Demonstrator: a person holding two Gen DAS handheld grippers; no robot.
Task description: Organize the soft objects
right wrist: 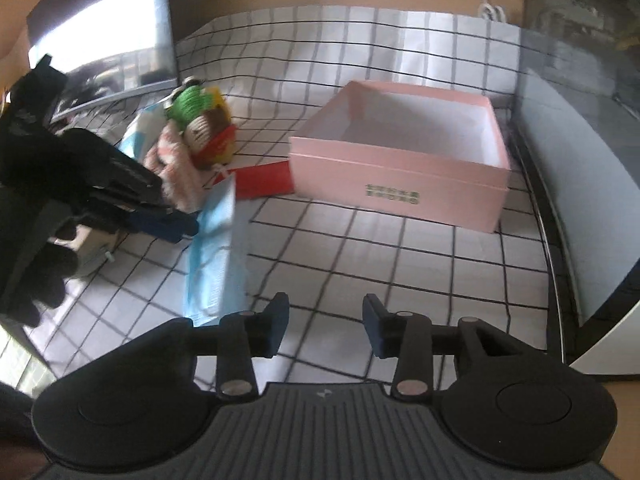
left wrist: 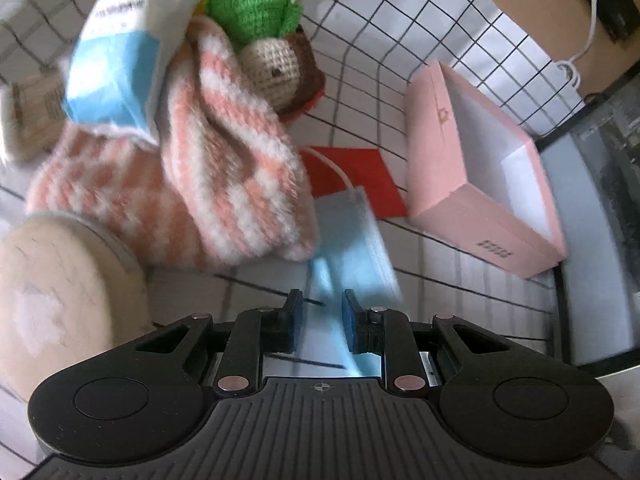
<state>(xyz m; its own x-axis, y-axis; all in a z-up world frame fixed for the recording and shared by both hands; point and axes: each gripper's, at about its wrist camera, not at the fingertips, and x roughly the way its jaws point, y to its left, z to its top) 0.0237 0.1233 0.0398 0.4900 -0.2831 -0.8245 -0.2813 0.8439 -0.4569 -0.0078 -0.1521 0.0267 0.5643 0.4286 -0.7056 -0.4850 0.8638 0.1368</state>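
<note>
Pleated blue mask, square pink box

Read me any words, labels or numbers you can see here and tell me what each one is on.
None can be read for certain.
Pink box: dark print on its front wall, too blurred to read.
Blue and white packet: a line of print, smeared by motion, unreadable.
Brown item at the left edge: faint printed lines, too small to read.
</note>
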